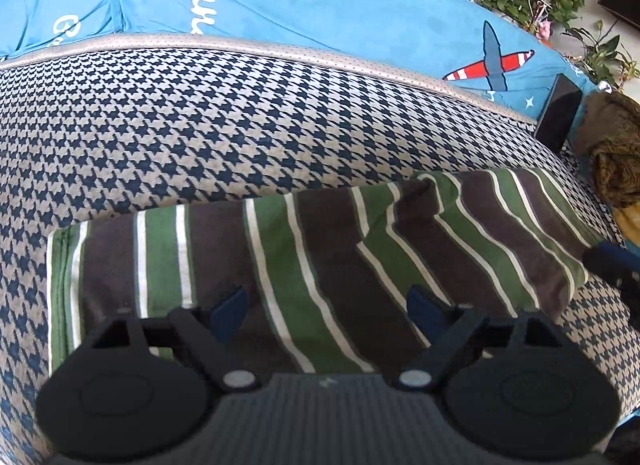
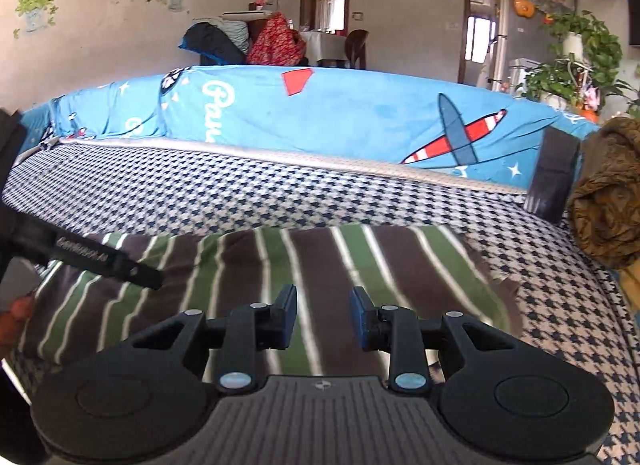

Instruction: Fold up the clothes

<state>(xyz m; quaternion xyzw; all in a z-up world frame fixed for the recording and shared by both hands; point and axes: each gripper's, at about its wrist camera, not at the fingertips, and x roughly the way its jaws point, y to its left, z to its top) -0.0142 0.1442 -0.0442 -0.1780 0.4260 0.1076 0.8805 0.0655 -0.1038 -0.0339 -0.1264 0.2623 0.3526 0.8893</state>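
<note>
Houndstooth cushion (image 1: 200, 125), blue blanket (image 1: 320, 25) along the far side with partial white script "Pa…"; plants (image 2: 576, 61) far right. Striped shirt (image 1: 320, 265) lies folded on the near cushion. Left gripper (image 1: 328, 305): jaws wide apart, empty, over the shirt. Right gripper (image 2: 324, 317): jaws partly apart, empty, above the shirt. Brown cloth (image 2: 608, 193) at right.

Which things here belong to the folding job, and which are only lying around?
For the job:
striped garment
left gripper, open
right gripper, open

Lying about:
brown cloth heap
blue blanket
potted plants
</note>
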